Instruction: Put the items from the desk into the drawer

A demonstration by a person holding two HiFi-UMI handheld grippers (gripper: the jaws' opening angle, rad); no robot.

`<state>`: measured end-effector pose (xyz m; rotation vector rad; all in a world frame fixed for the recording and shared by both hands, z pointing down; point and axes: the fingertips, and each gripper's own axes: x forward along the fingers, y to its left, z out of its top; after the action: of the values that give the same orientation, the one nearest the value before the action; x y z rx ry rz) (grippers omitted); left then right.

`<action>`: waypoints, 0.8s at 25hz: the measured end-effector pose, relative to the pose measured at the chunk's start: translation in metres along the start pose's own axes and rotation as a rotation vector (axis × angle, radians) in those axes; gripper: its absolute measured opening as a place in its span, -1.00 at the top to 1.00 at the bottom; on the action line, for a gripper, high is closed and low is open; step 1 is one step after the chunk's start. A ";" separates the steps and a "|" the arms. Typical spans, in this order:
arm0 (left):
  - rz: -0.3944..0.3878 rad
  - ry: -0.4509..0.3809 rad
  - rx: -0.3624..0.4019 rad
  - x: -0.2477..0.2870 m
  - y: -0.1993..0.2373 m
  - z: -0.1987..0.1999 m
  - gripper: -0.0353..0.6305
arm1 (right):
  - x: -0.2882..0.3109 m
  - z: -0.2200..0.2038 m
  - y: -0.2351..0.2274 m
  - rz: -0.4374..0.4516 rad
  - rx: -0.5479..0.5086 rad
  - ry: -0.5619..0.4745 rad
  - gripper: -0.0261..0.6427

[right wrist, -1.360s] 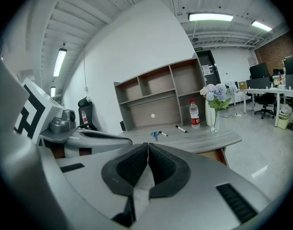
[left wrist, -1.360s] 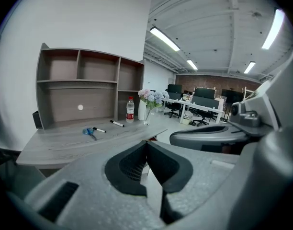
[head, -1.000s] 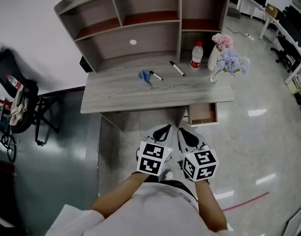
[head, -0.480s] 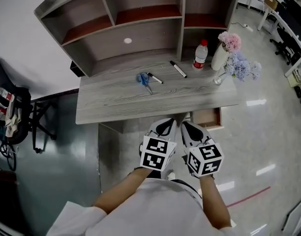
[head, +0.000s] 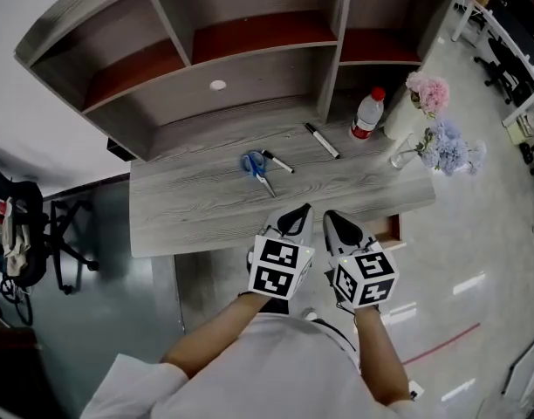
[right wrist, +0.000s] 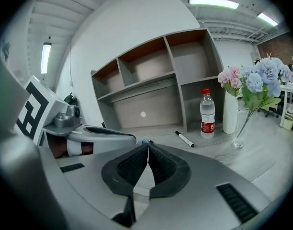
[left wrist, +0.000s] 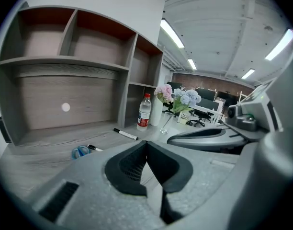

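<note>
On the grey wooden desk [head: 197, 212] lie blue-handled scissors [head: 256, 166], a short marker [head: 277, 161] beside them and a longer marker [head: 322, 141] further right. The scissors [left wrist: 80, 151] and both markers show in the left gripper view too. A drawer [head: 387, 229] stands partly open under the desk's right end, mostly hidden by the desktop. My left gripper [head: 297, 221] and right gripper [head: 334, 224] hang side by side at the desk's front edge, both shut with nothing between the jaws.
A water bottle with red cap [head: 366, 115], a white vase with pink flowers [head: 415, 103] and a glass with blue flowers [head: 441, 145] stand at the desk's right end. A shelf unit [head: 215, 51] rises behind. An office chair [head: 36, 234] stands at left.
The view has moved forward and over the desk. Both grippers have come from the floor area up to the desk's front edge, still shut. The drawer is now mostly hidden.
</note>
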<state>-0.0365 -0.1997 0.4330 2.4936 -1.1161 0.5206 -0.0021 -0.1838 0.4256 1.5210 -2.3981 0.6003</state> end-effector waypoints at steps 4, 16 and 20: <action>-0.036 0.013 0.008 0.019 0.022 0.010 0.88 | 0.032 0.008 -0.016 -0.054 -0.011 0.027 0.91; -0.077 0.029 0.004 0.060 0.055 0.027 0.88 | 0.094 0.022 -0.067 -0.159 -0.099 0.115 0.91; -0.050 0.028 -0.009 0.072 0.065 0.032 0.88 | 0.113 0.022 -0.091 -0.161 -0.135 0.148 0.91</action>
<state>-0.0350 -0.3006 0.4501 2.4927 -1.0401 0.5331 0.0315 -0.3188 0.4715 1.5373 -2.1364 0.4876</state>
